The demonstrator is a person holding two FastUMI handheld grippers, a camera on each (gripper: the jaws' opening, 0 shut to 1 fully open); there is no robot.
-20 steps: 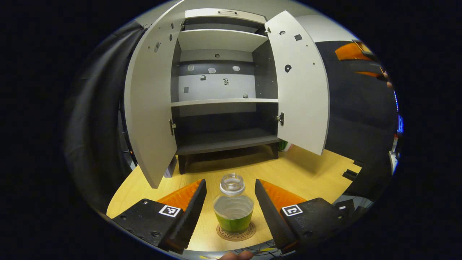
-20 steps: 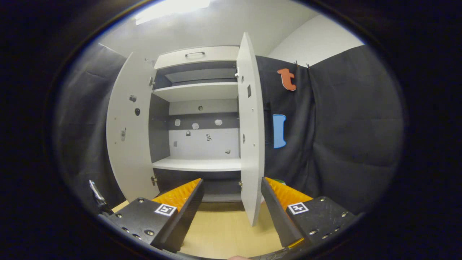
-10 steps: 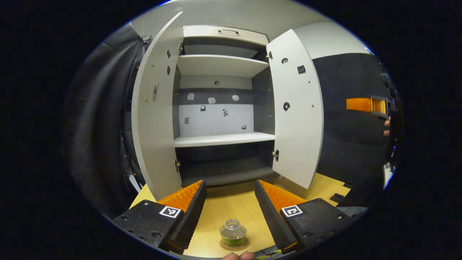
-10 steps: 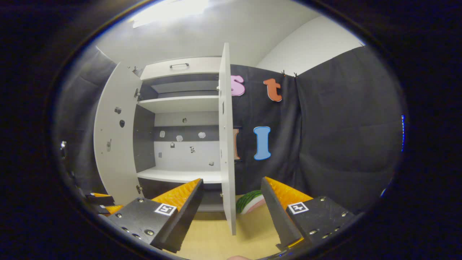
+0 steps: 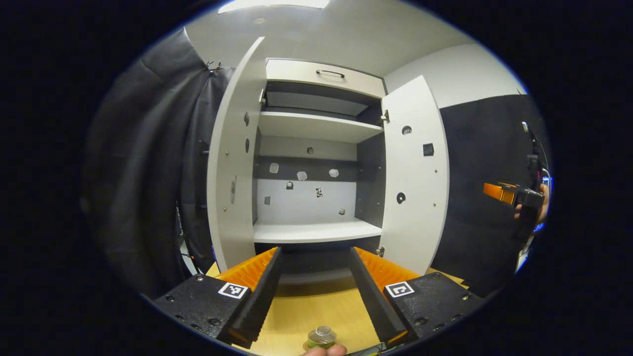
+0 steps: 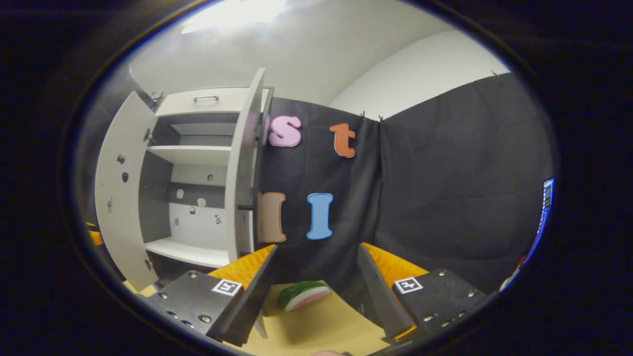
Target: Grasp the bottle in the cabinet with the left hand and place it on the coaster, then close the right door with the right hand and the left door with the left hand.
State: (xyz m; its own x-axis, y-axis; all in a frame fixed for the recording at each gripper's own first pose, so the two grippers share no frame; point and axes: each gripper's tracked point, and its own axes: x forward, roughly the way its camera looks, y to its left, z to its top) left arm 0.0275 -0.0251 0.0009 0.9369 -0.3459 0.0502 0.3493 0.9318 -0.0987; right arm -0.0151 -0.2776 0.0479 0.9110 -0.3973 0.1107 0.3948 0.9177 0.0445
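In the left gripper view, the left gripper (image 5: 315, 291) is held with its 2 fingers spread wide and nothing between them. Just below its tips, at the bottom edge of the view, the bottle (image 5: 321, 336) stands upright on the wooden table (image 5: 306, 311); the coaster under it is too cut off to make out. A fingertip (image 5: 324, 350) shows right beside the bottle at the very edge. Farther back stands the cabinet (image 5: 316, 163) with both doors swung out: the left door (image 5: 232, 158) and the right door (image 5: 413, 178). Its shelves hold nothing. Off to the right, well apart from the cabinet, a hand (image 5: 541, 207) holds the right gripper (image 5: 497, 191) against the dark cloth.

In the right gripper view, the right gripper (image 6: 316, 291) also has its 2 fingers wide apart, gripping nothing. Between and beyond them a watermelon slice (image 6: 302, 294) lies on the table. Behind it to the left, the right door (image 6: 245, 163) shows nearly edge-on, not touched by the fingers.
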